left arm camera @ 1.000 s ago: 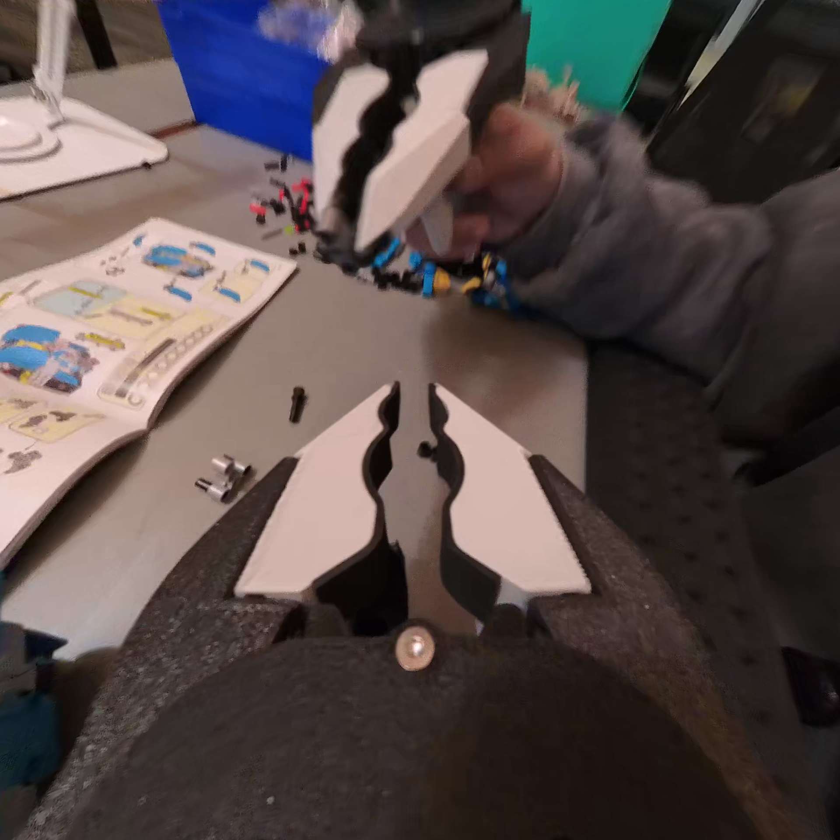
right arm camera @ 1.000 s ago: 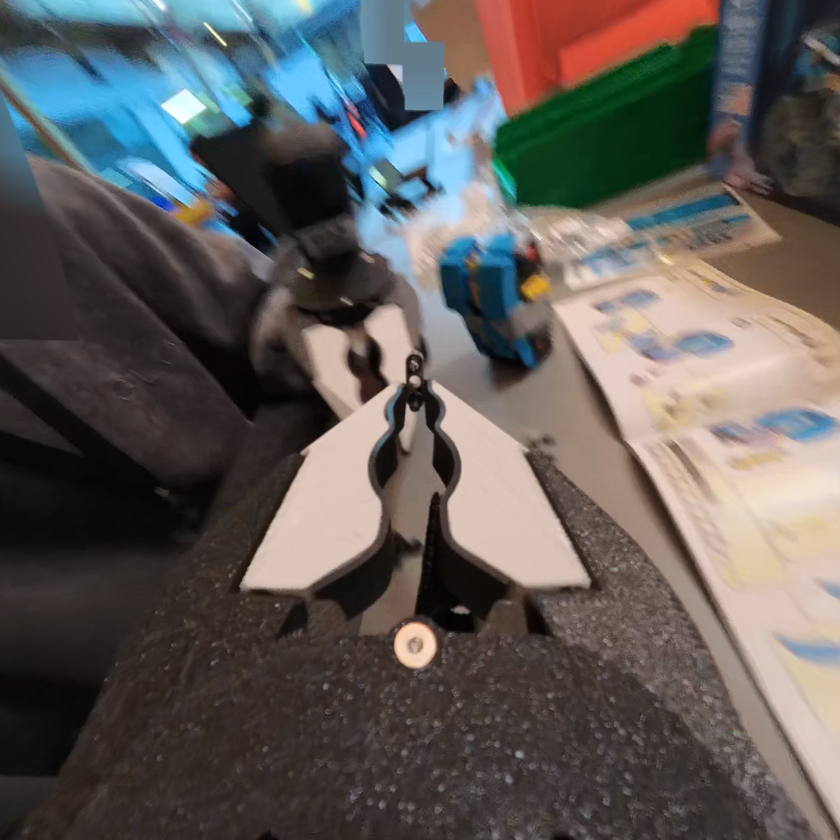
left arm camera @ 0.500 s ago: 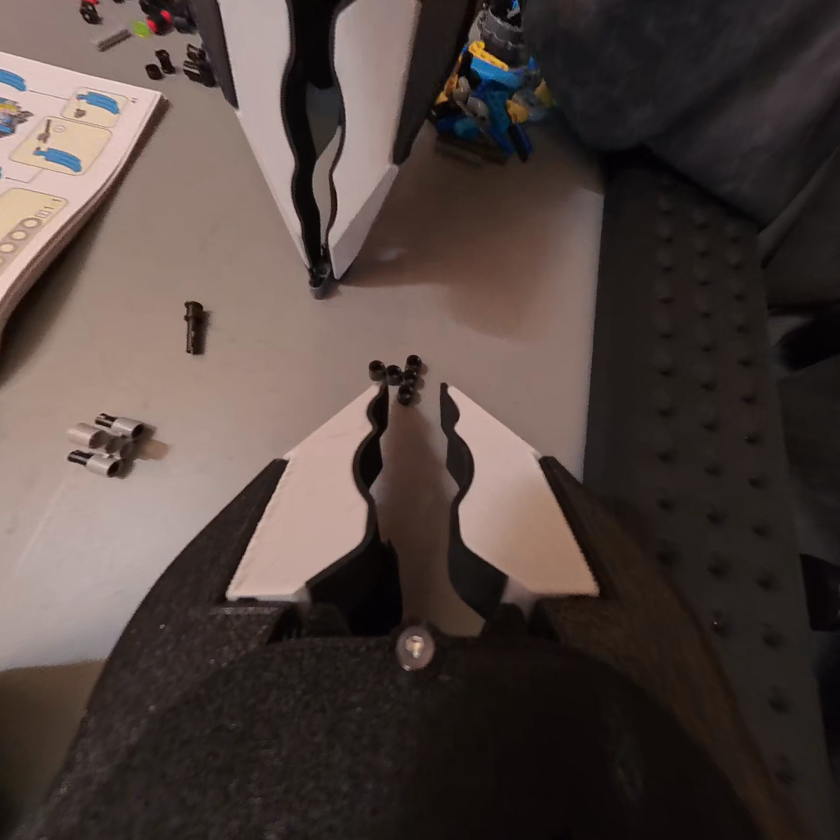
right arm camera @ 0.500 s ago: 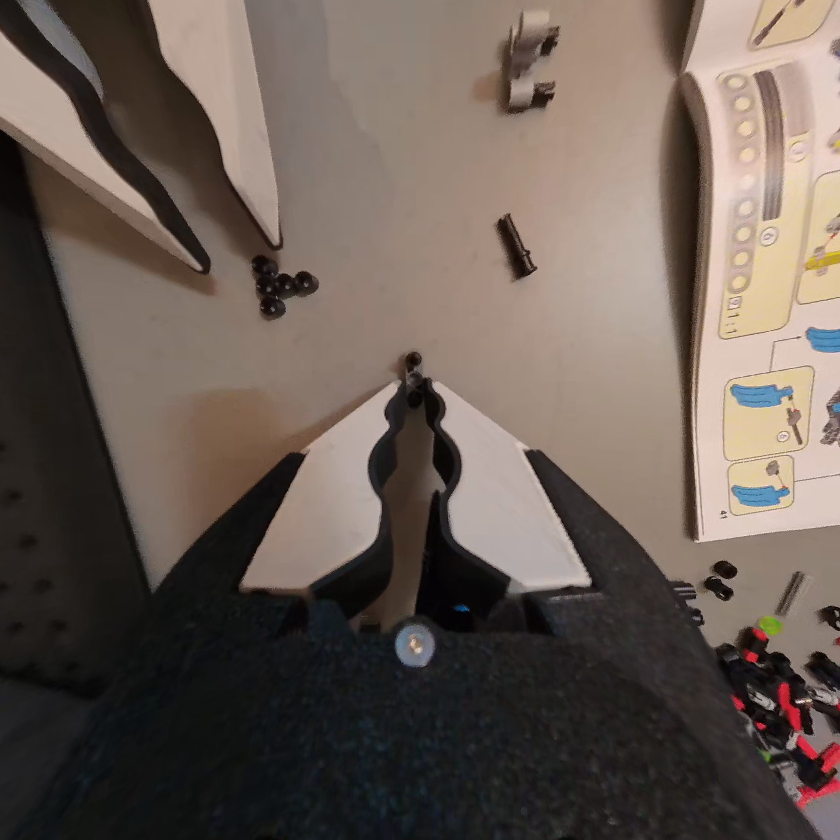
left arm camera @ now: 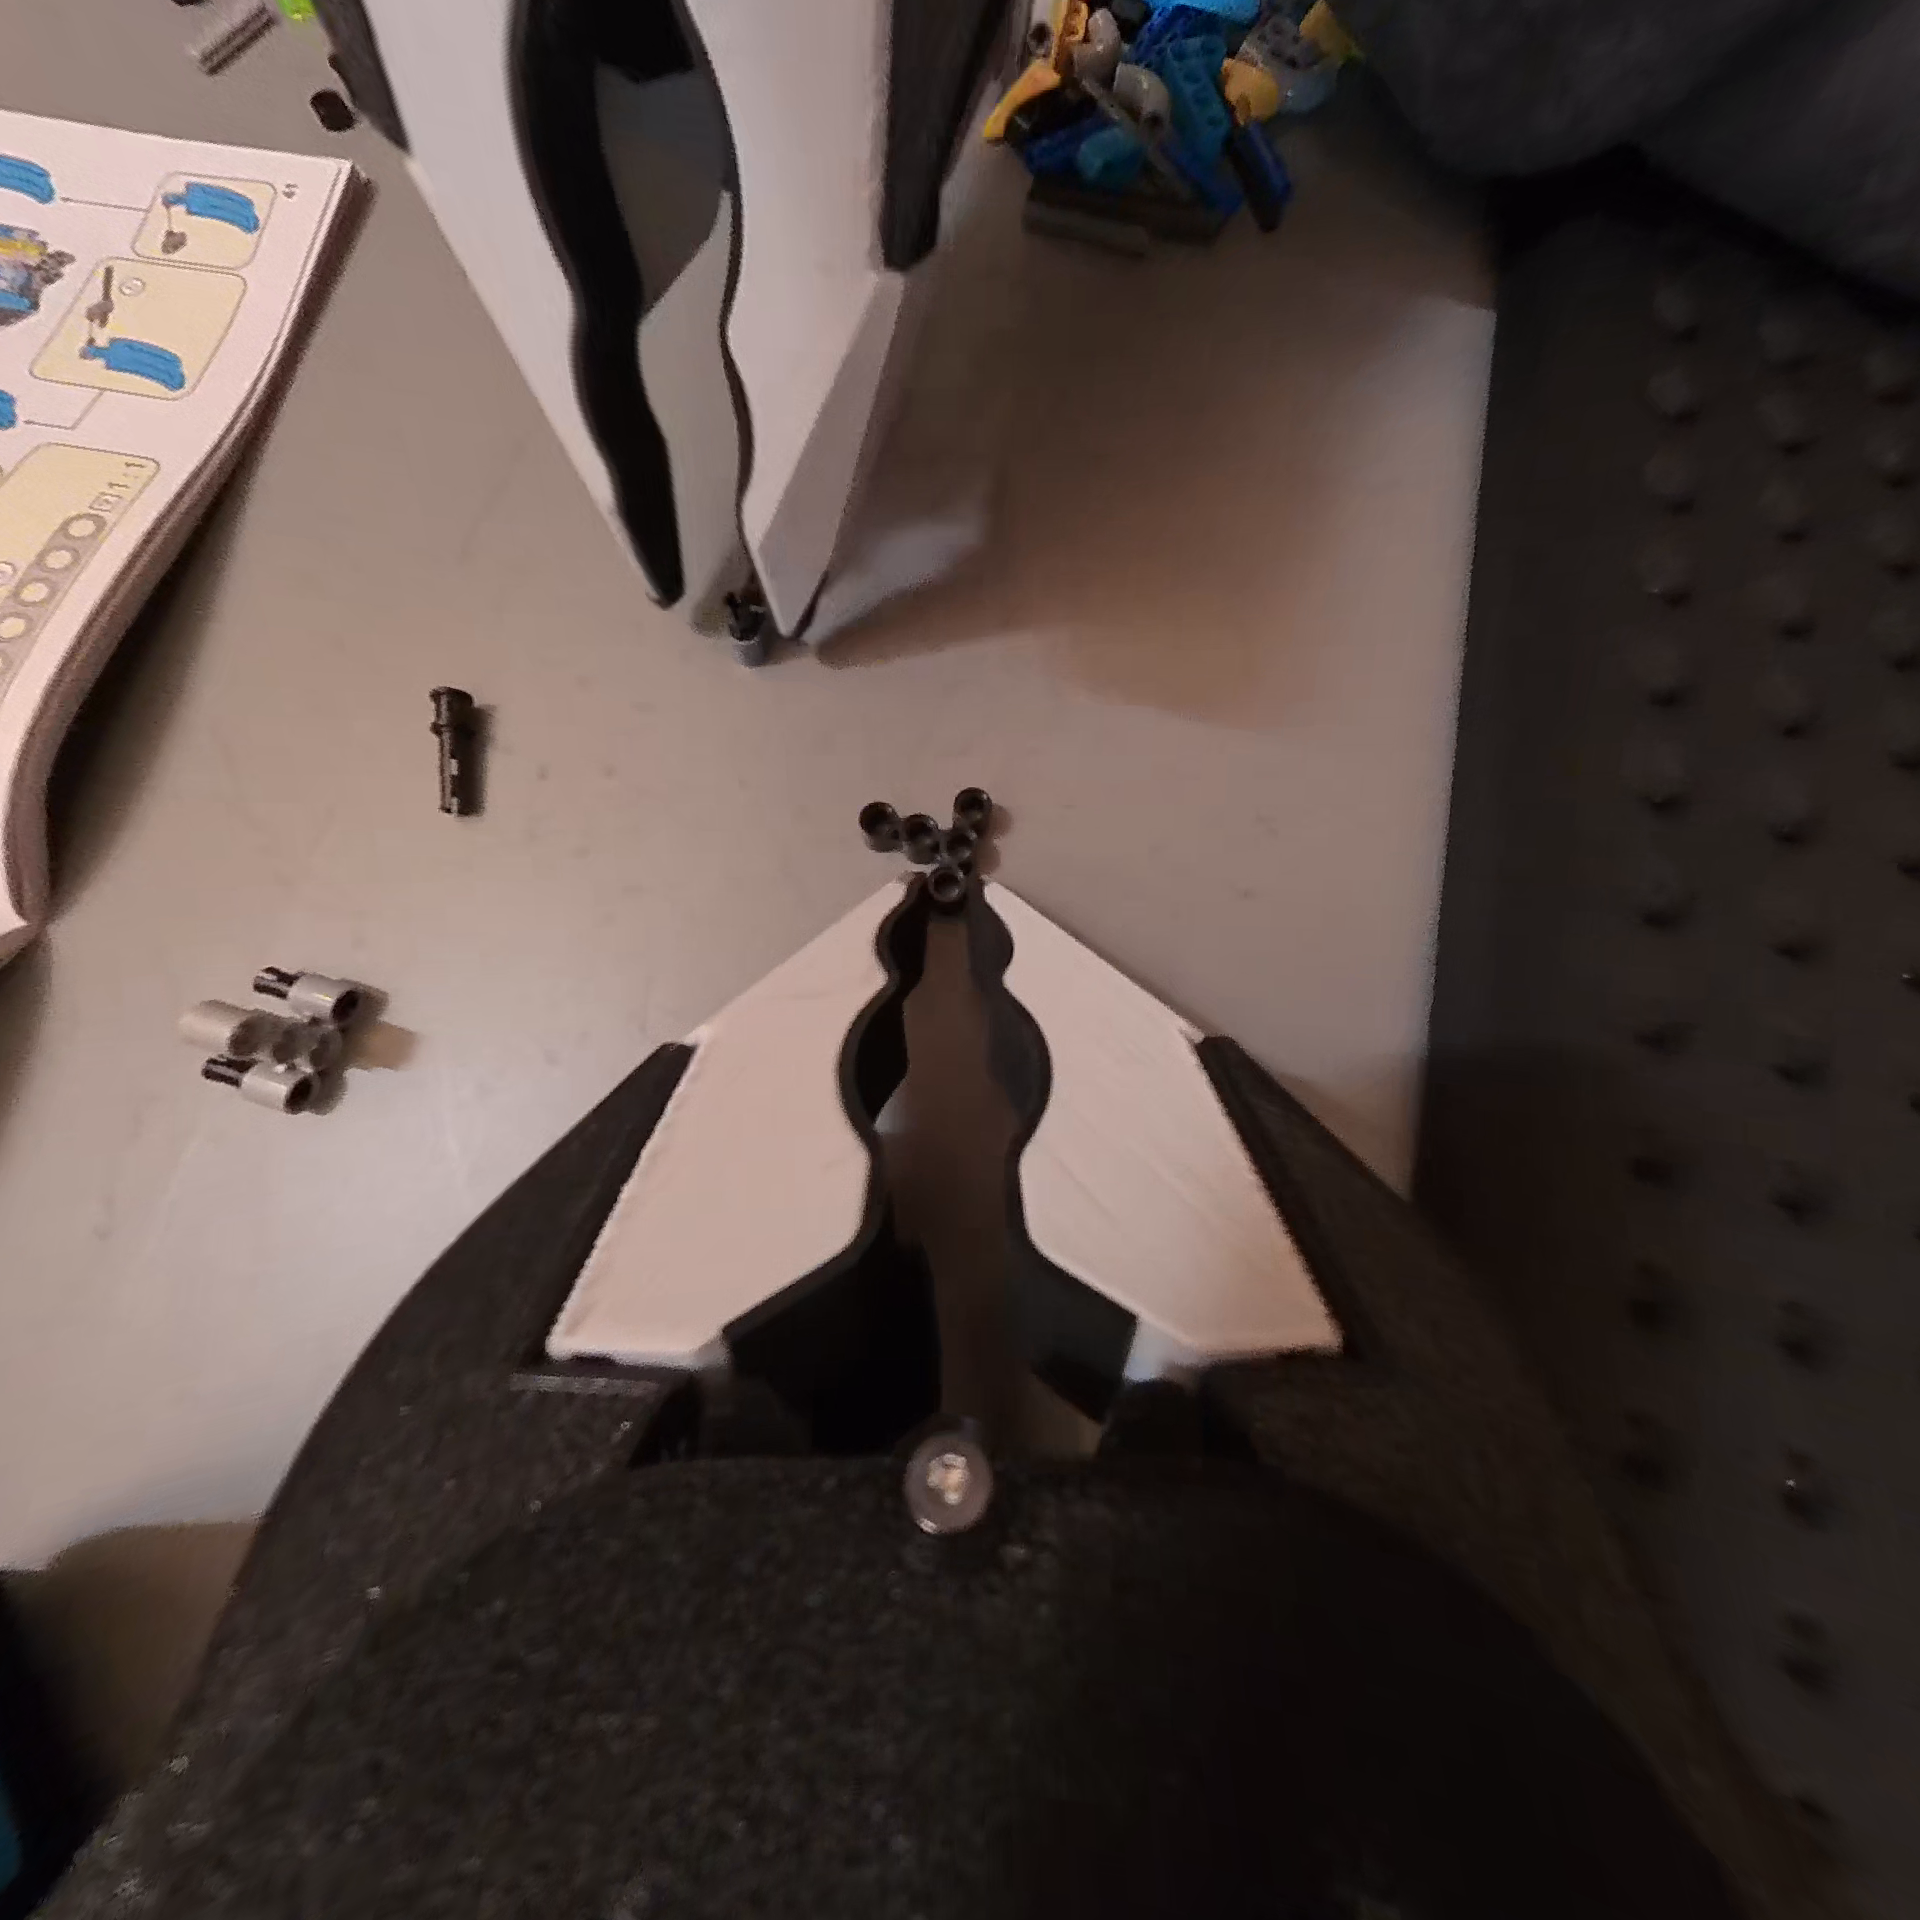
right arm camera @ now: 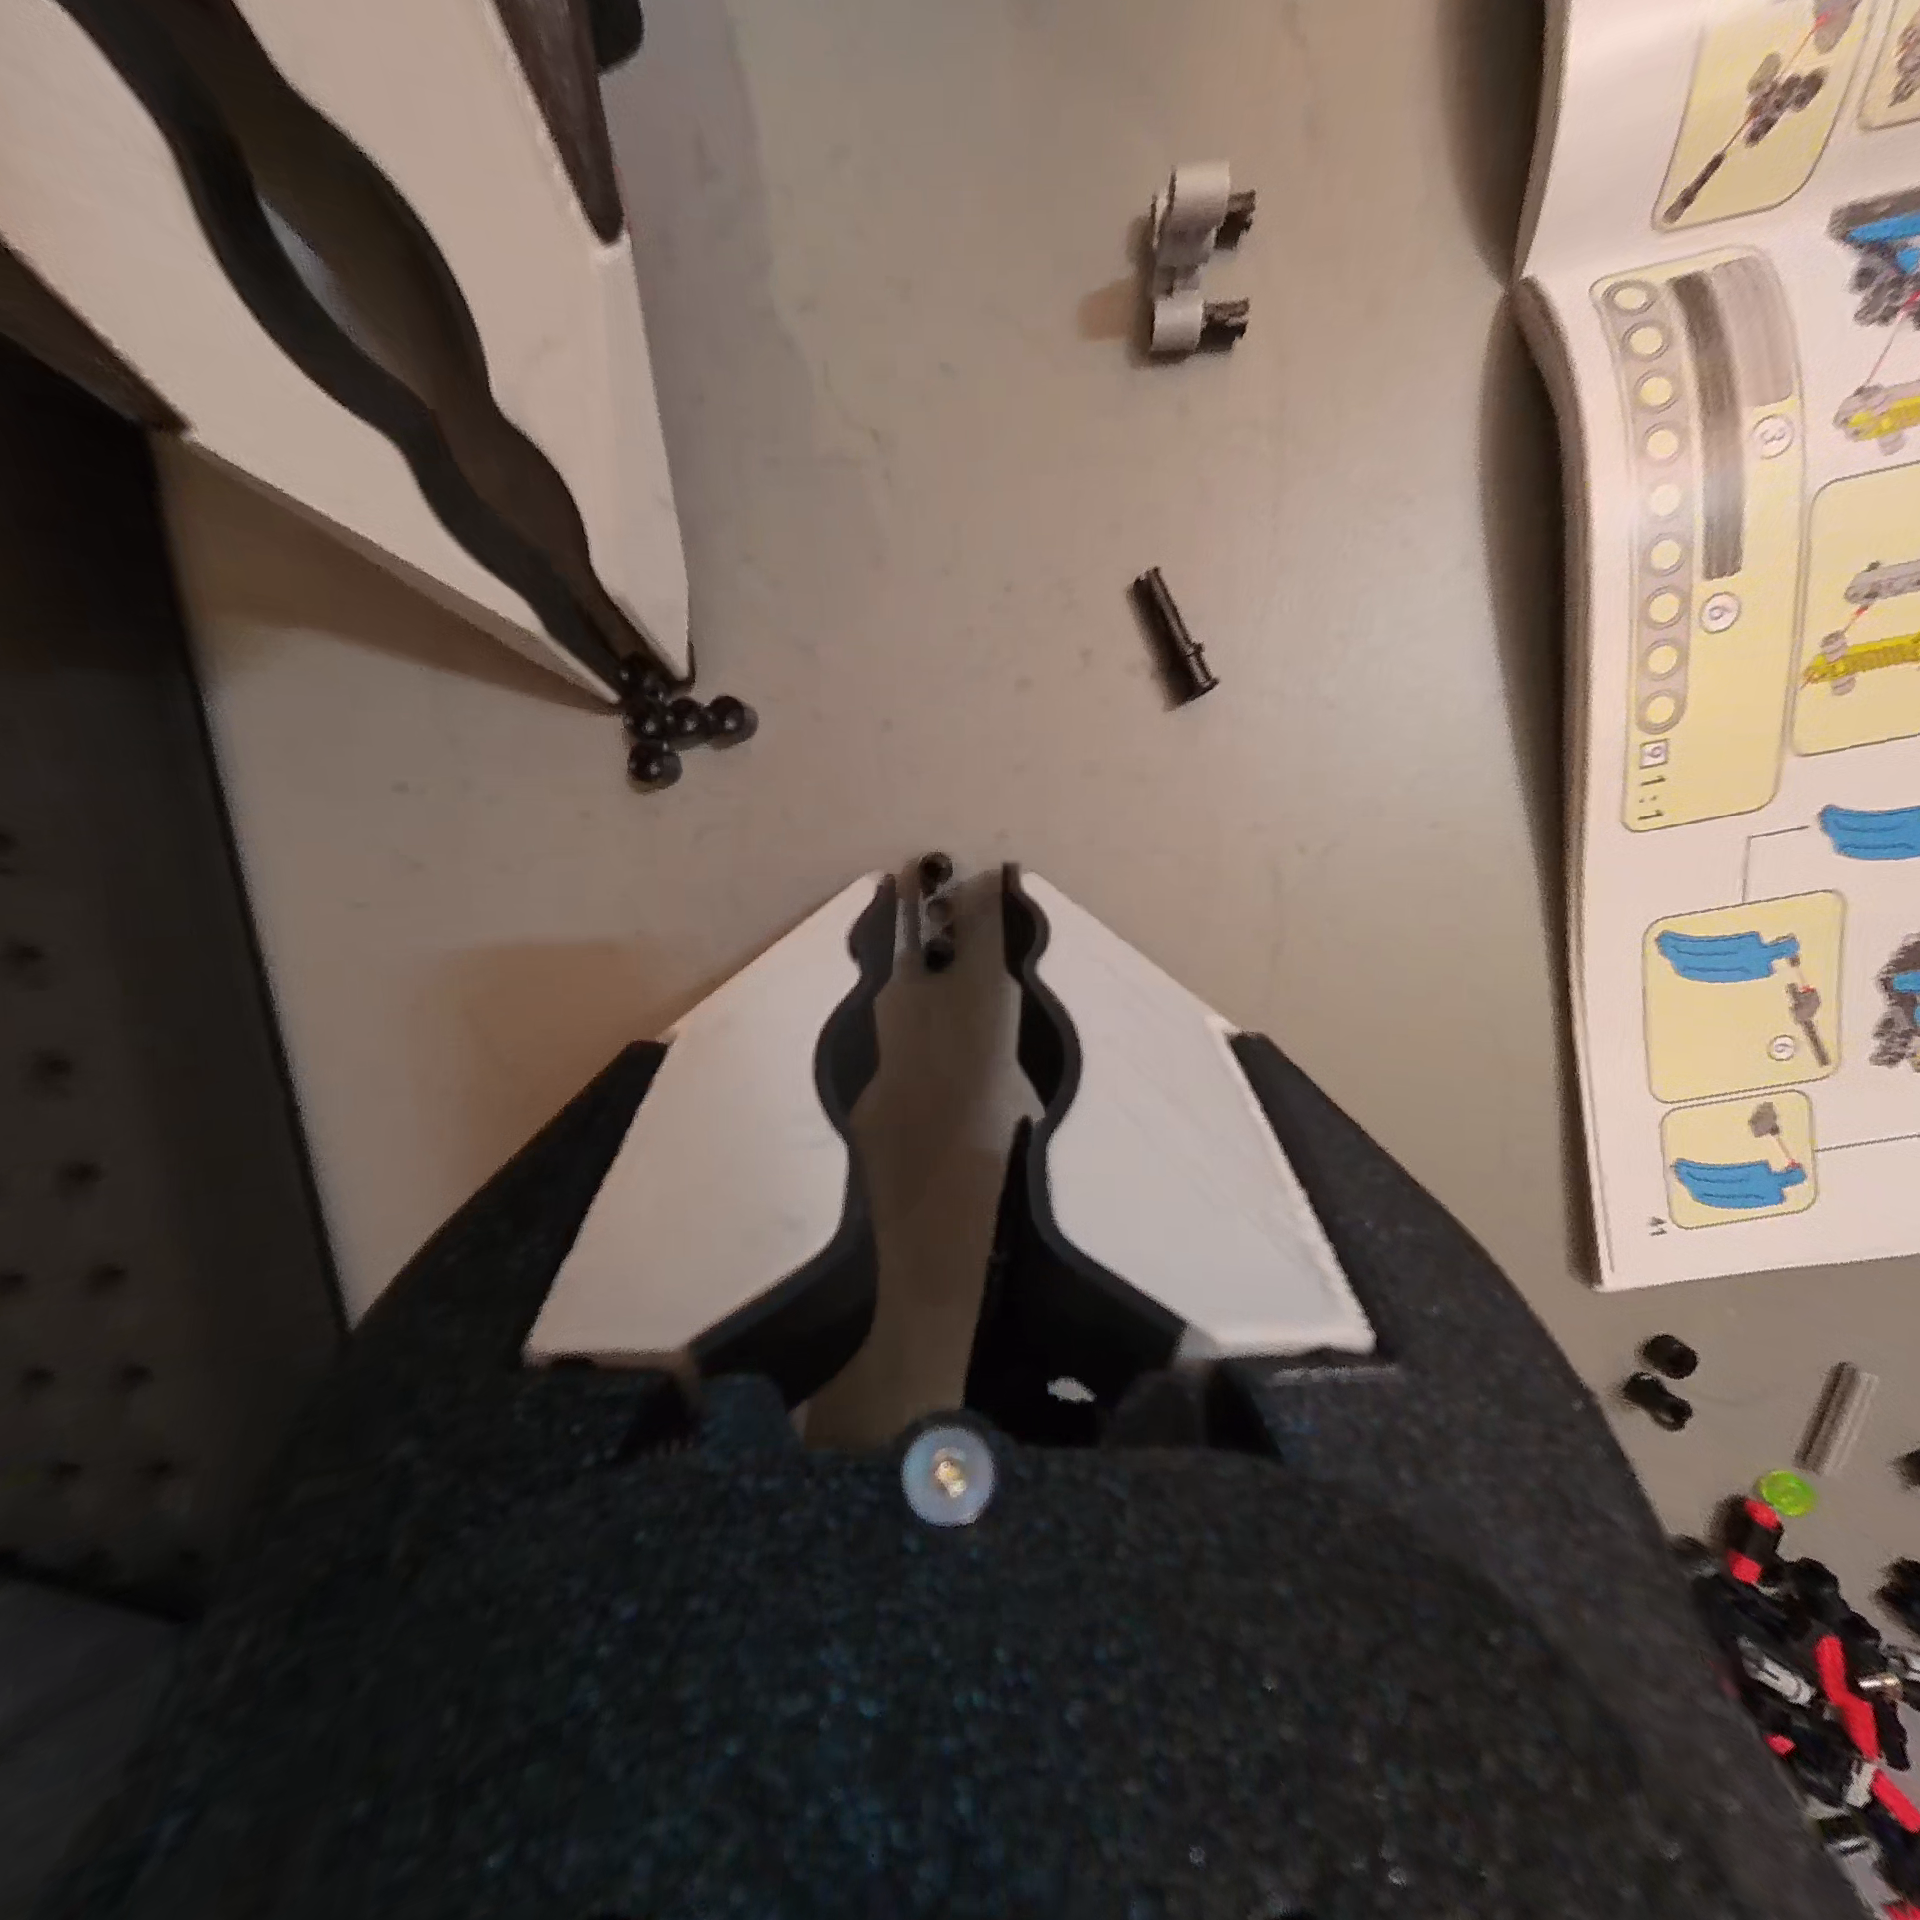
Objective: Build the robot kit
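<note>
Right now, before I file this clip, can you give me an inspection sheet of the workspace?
Surface: grey tabletop, bare in the middle.
Parts at the tools: black branched connector; small black piece.
Clutter: black pin, grey connector, open booklet, blue and yellow build, heap of black and red parts.
Tools: left tool closed on one lobe of the branched connector; right tool open, the small piece between its jaws.
Cables: nothing seen.
Surroundings: dark studded mat along the table edge.
</note>
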Action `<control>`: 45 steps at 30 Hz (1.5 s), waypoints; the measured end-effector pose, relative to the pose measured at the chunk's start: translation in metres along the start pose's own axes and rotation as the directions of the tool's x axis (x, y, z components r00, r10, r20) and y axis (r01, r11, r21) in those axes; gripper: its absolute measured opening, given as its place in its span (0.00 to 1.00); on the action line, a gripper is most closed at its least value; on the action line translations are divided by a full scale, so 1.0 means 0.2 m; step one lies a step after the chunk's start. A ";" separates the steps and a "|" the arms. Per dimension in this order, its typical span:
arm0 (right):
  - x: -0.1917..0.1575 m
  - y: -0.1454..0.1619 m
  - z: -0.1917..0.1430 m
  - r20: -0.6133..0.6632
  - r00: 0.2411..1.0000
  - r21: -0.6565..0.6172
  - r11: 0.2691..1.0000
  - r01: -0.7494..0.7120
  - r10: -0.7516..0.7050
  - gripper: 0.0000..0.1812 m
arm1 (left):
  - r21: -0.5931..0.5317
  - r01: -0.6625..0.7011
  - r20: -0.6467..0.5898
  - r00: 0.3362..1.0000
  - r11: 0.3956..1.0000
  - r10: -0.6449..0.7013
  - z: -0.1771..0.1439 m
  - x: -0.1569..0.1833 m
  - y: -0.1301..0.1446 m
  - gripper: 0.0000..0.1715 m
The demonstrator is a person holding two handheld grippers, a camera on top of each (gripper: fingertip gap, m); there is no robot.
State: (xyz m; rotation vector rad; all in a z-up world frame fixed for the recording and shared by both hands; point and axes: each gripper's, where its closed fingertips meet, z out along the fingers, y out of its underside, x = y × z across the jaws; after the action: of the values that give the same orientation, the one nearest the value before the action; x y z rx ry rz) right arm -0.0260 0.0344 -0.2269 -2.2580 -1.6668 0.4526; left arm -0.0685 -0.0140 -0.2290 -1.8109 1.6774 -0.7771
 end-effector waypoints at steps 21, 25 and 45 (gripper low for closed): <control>-0.12 -0.46 -0.38 0.299 0.954 0.594 0.785 -0.175 -0.014 0.04 | 0.253 -0.492 0.578 0.767 0.833 0.278 -0.40 -0.20 -0.36 0.04; -0.05 -0.48 -0.36 0.287 0.955 0.601 0.763 -0.239 0.072 0.04 | 0.330 -0.363 0.541 0.829 0.872 0.141 -0.43 -0.26 -0.35 0.11; -0.09 -0.14 -0.04 0.069 0.994 0.177 0.982 0.068 -0.081 0.15 | 0.073 -0.188 0.298 0.941 0.979 0.159 -0.13 -0.19 -0.08 0.11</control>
State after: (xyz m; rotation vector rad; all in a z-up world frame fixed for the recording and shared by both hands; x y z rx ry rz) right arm -0.0512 0.0250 -0.2074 -2.0690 -1.6713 0.6478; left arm -0.0786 0.0241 -0.2010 -1.5945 1.5501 -0.4825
